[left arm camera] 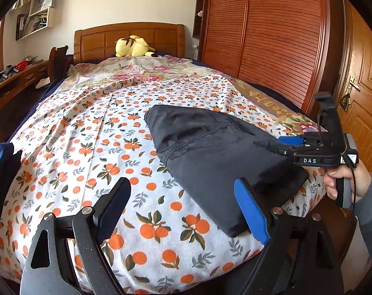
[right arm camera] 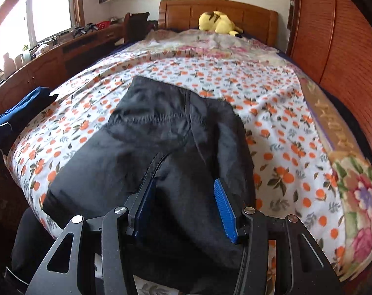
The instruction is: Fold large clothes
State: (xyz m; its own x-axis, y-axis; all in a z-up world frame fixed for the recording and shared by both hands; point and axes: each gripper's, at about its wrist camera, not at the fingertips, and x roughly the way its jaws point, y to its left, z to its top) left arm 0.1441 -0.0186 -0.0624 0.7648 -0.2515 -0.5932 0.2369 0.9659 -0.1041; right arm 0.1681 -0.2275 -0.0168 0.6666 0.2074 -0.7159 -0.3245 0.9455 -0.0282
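A dark grey folded garment point(left arm camera: 210, 152) lies on the bed's orange-print sheet point(left arm camera: 87, 147), near the foot end. My left gripper point(left arm camera: 186, 209) is open, its right blue pad at the garment's near corner, nothing between the jaws. The right gripper point(left arm camera: 286, 145) shows at the garment's far right edge, held by a hand. In the right wrist view the garment point(right arm camera: 161, 135) fills the middle and my right gripper point(right arm camera: 183, 209) hovers over its near end, jaws open with cloth beneath them.
A yellow plush toy point(left arm camera: 131, 46) lies at the wooden headboard point(left arm camera: 129, 36). A blue garment point(right arm camera: 21, 108) sits at the bed's left edge. A wardrobe point(left arm camera: 272, 36) stands to the right, a desk point(right arm camera: 50, 56) under the window to the left.
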